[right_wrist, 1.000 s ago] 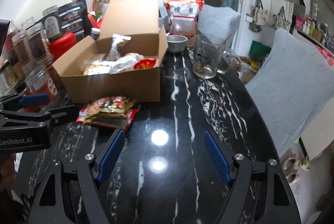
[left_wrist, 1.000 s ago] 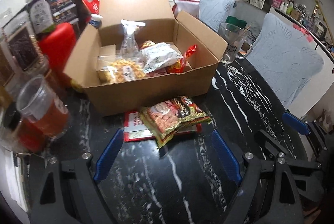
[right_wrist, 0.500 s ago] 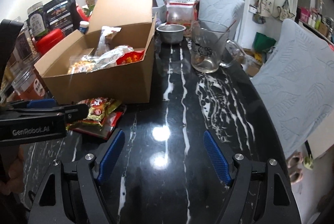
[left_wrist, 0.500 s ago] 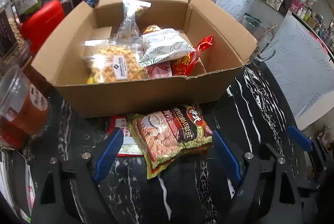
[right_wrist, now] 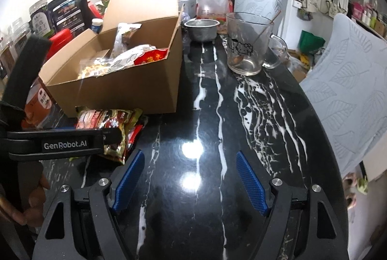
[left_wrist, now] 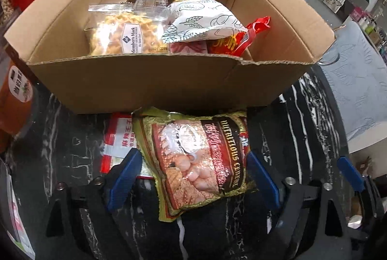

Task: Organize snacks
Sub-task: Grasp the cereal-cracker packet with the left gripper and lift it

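Crinkly foil is what worries me most here: the cereal packet point(left_wrist: 200, 163) is a puffy, slick green-and-red pillow lying on the black marble table point(right_wrist: 217, 114), right against the front wall of the cardboard box point(left_wrist: 150, 83) and overlapping a flat red-and-white packet point(left_wrist: 116, 136) underneath. The left gripper point(left_wrist: 193, 172) sits around it with its blue pads spread to either side; the jaws have just been opening a bit wider, and I don't think they're pressing the bag yet, though the left pad's contact is hard to judge from this angle. If it closes now, I'd guess the pads could slide off the glossy film, crush the contents, or snag the packet below and drag both. Lifting over that raw corrugated edge could also catch a corner. Inside the box there's a clear bag of golden crisps point(left_wrist: 123, 37), a white printed pouch point(left_wrist: 203, 18) and something shiny red point(left_wrist: 241, 39), so space is tightish. The right gripper point(right_wrist: 191, 180) hangs open over bare marble, holding nothing.
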`<state>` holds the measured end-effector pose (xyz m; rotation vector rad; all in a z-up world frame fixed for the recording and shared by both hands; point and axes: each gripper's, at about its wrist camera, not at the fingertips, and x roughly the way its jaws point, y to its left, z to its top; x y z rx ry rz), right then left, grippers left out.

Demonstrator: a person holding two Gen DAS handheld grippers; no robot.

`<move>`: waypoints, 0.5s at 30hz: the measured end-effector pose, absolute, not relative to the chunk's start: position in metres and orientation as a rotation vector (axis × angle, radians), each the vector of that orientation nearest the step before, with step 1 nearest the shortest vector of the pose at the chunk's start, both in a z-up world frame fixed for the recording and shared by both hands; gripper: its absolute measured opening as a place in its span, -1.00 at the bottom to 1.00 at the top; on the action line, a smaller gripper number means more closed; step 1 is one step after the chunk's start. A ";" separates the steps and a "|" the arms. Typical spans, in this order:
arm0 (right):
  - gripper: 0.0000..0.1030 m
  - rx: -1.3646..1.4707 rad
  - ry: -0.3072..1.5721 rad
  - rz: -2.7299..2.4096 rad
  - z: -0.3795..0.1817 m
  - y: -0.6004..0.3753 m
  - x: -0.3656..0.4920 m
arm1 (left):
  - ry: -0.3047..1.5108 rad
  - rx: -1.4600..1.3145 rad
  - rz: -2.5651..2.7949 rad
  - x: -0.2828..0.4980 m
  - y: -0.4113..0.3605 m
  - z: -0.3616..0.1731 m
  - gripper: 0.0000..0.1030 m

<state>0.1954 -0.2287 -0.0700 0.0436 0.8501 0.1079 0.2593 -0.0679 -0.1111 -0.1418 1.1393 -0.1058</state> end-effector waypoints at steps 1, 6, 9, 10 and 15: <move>0.52 0.051 0.851 0.108 -0.070 -0.230 0.195 | 1.144 -0.141 -0.105 0.259 -0.069 -0.112 0.87; 0.52 0.077 0.863 0.109 -0.074 -0.234 0.193 | 1.144 -0.077 -0.070 0.261 -0.082 -0.119 0.99; 0.52 0.080 0.863 0.100 -0.074 -0.236 0.190 | 1.131 -0.051 -0.049 0.262 -0.091 -0.120 0.99; 0.52 0.084 0.863 0.095 -0.074 -0.237 0.189 | 1.124 -0.041 -0.048 0.263 -0.094 -0.121 0.99; 0.52 0.091 0.860 0.083 -0.073 -0.241 0.184 | 1.080 0.011 -0.089 0.259 -0.102 -0.121 0.92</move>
